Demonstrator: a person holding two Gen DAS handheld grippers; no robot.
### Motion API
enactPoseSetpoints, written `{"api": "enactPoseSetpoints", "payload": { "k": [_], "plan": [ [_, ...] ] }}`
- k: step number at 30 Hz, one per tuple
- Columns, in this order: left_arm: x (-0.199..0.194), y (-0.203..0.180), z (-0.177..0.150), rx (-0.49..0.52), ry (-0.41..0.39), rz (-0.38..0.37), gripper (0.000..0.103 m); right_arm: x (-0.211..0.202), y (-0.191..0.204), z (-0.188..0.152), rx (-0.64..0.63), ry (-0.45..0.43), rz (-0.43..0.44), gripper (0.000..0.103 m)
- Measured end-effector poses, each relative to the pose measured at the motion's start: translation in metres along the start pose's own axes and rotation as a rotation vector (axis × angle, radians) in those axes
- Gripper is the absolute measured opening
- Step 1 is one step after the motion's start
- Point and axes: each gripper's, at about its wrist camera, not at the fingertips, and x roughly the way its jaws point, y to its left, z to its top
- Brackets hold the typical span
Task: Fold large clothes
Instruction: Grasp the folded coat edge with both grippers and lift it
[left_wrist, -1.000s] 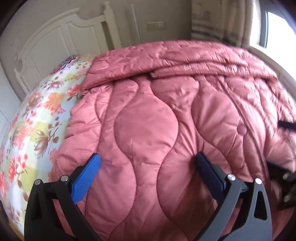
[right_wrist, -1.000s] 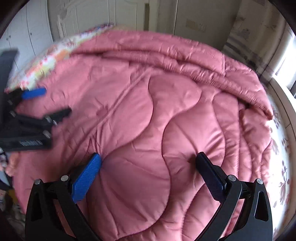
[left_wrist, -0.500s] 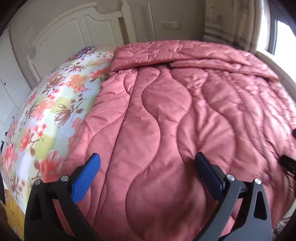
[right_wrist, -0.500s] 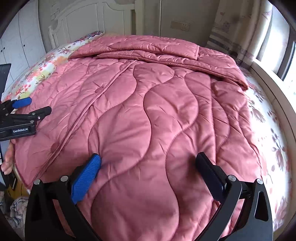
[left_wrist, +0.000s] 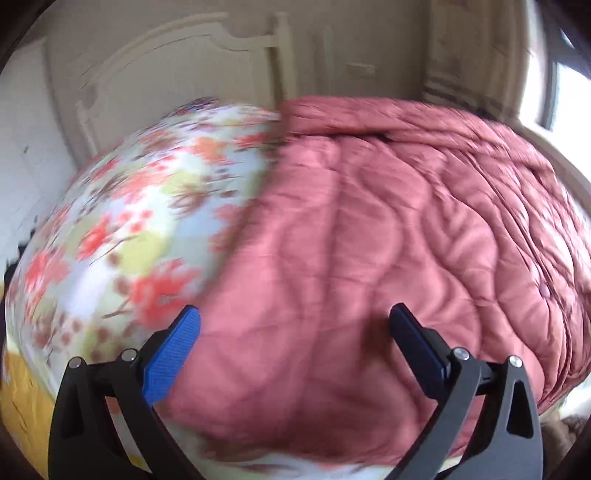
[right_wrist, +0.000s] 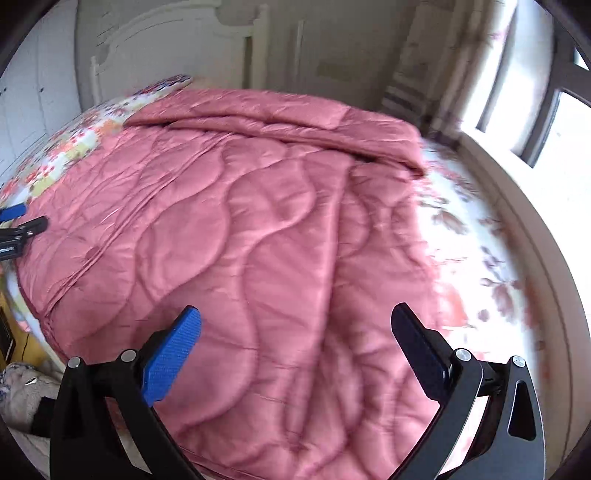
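The left tongs (left_wrist: 293, 321) stand wide open with nothing between the pads, poised over the near left part of the pink quilted comforter (left_wrist: 388, 240), right where its side edge meets the floral bedsheet (left_wrist: 122, 229). The right tongs (right_wrist: 295, 321) are spread just as wide and equally empty, above the comforter's near right part, with bare sheet off to their right. The comforter lies spread on the bed ahead of both tongs, its far end already turned back in a band near the headboard (right_wrist: 166, 48).

The likely trouble: the satiny, thick fabric may slip from a shallow pinch, or a pad may catch the sheet along with the edge. Uneven grips would skew the fold.
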Motion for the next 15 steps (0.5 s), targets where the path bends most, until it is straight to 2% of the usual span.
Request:
{"api": "enactPoseSetpoints", "payload": {
  "k": [4, 6, 11, 13, 15],
  "plan": [
    [0.008, 0.043, -0.002, -0.155, 0.035, -0.039, 0.101, -0.004, -0.045, -0.016, 0.119, 0.017, -0.028, 0.098],
    [0.015, 0.057, -0.002, -0.194, 0.042, -0.061, 0.101, -0.005, -0.063, -0.032, 0.174, 0.025, -0.014, 0.098],
    [0.024, 0.049, -0.004, -0.173, 0.046, -0.133, 0.101, -0.008, -0.072, -0.059, 0.214, 0.019, 0.082, 0.098],
    [0.022, 0.039, -0.007, -0.130, 0.035, -0.113, 0.101, -0.010, -0.060, -0.063, 0.195, 0.016, 0.116, 0.098],
    [0.022, 0.036, -0.008, -0.107, 0.029, -0.114, 0.101, -0.011, -0.054, -0.067, 0.185, 0.011, 0.139, 0.092]
  ]
}}
